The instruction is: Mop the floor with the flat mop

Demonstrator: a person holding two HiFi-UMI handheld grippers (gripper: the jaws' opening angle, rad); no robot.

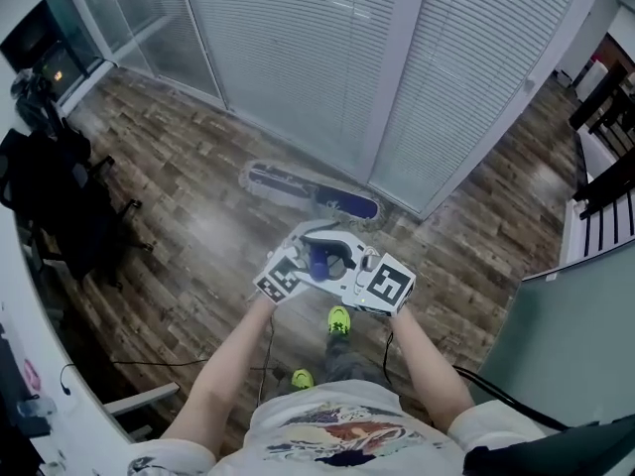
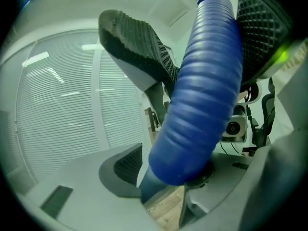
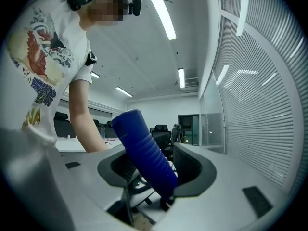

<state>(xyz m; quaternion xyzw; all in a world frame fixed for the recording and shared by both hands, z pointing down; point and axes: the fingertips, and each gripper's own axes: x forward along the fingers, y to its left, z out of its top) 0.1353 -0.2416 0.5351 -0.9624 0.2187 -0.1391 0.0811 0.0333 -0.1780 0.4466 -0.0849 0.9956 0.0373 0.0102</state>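
left gripper clamping the low end of the blue mop handle, likely steering | flat mop lying on the wood floor by the blinds, ready for pushing | right gripper gripping the handle near its top, steadying it

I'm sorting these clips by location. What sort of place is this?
Probably an office: full-height slatted blinds, black office chairs and long ceiling strip lights.
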